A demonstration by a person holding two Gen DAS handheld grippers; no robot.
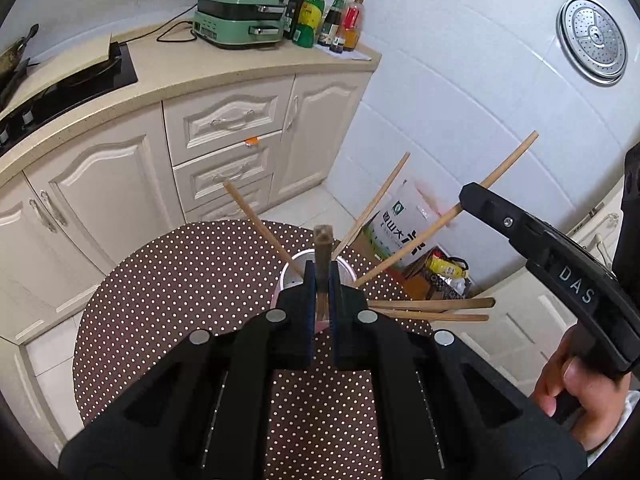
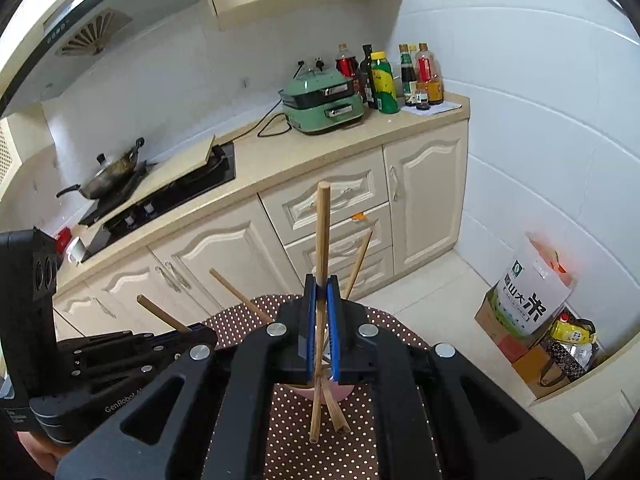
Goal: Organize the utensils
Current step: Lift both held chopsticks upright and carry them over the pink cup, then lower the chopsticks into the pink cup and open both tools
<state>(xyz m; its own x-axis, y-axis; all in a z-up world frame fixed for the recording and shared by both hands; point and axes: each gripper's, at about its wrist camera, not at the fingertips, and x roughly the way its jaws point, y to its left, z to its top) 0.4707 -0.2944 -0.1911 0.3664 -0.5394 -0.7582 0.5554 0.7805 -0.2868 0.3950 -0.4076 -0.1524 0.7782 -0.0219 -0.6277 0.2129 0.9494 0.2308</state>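
Observation:
A pink and white cup (image 1: 298, 276) stands on the brown polka-dot table (image 1: 180, 280) with several wooden chopsticks fanned out of it. My left gripper (image 1: 321, 280) is shut on a darker chopstick (image 1: 322, 248) held upright over the cup. My right gripper (image 2: 321, 292) is shut on a light chopstick (image 2: 322, 232), also upright, above the cup (image 2: 340, 392); the same chopstick slants up to the right in the left wrist view (image 1: 508, 164). Two chopsticks (image 1: 436, 307) stick out sideways to the right of the cup. The right gripper body (image 1: 560, 268) shows at the right.
Cream kitchen cabinets (image 1: 224, 128) and a counter with a green cooker (image 1: 236, 16), bottles (image 1: 320, 16) and a black hob (image 1: 72, 84) lie behind. A rice bag (image 2: 528, 292) and boxes stand on the floor by the tiled wall.

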